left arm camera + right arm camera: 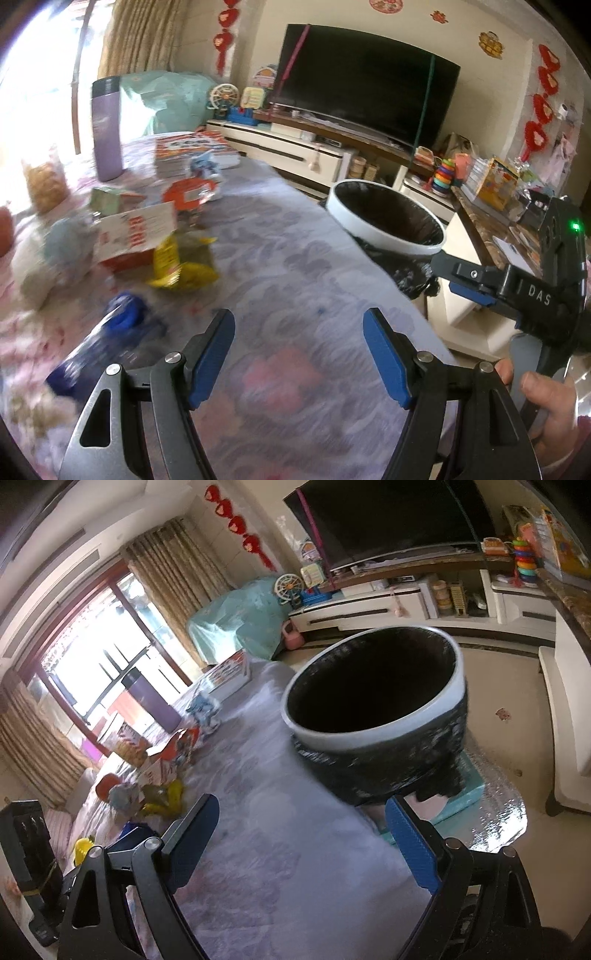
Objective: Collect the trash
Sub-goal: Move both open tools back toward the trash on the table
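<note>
Far left of table: your trash pile, red-white carton [136,236] beside yellow wrapper [184,269], blue bottle [107,332] nearer you. Purple flask [107,129] and books [192,151] behind pile: not trash, risk of sweeping them along if you rush. Left gripper [299,354]: jaws apart, nothing between, over bare tablecloth [295,258]. Blurred view: easy to misjudge grab, crush carton, spill contents. Right gripper [299,842]: jaws wide, empty, just short of bin [373,716]. Bin sits off table edge; a bump could tip it, a careless drop could miss.
</note>
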`<act>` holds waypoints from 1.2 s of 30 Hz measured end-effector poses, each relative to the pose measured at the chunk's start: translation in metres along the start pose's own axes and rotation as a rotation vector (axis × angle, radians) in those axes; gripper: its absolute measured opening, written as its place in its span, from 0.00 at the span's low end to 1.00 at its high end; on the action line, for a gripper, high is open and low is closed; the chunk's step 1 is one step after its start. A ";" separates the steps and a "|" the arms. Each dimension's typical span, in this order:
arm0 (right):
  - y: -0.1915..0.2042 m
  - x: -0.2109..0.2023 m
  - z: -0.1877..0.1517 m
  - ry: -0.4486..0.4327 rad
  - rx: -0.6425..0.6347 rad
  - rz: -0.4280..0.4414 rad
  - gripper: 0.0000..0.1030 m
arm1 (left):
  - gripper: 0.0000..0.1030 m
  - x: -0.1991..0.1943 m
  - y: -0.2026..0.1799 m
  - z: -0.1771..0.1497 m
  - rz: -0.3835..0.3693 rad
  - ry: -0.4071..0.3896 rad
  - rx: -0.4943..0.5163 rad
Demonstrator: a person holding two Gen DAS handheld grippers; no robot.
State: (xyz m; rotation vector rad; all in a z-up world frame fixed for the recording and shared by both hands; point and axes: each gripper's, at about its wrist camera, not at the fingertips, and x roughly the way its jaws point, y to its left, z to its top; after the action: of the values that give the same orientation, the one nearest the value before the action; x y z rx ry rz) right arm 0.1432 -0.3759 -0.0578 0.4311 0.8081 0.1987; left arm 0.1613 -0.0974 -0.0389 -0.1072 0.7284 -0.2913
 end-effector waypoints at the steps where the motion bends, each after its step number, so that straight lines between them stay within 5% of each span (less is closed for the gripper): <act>1: 0.003 0.000 -0.002 0.003 -0.003 0.006 0.90 | 0.70 -0.006 0.002 -0.003 0.007 -0.002 -0.003; 25: 0.098 0.037 -0.038 0.113 -0.150 0.140 0.90 | 0.76 -0.104 0.058 -0.058 0.143 -0.029 -0.089; 36: 0.123 0.070 -0.035 0.162 -0.165 0.186 0.90 | 0.78 -0.075 0.090 -0.032 0.024 0.105 -0.012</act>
State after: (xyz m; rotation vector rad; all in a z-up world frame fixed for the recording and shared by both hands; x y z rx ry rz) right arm 0.1642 -0.2317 -0.0702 0.3365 0.9029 0.4747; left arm 0.1072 0.0111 -0.0321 -0.0949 0.8351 -0.2716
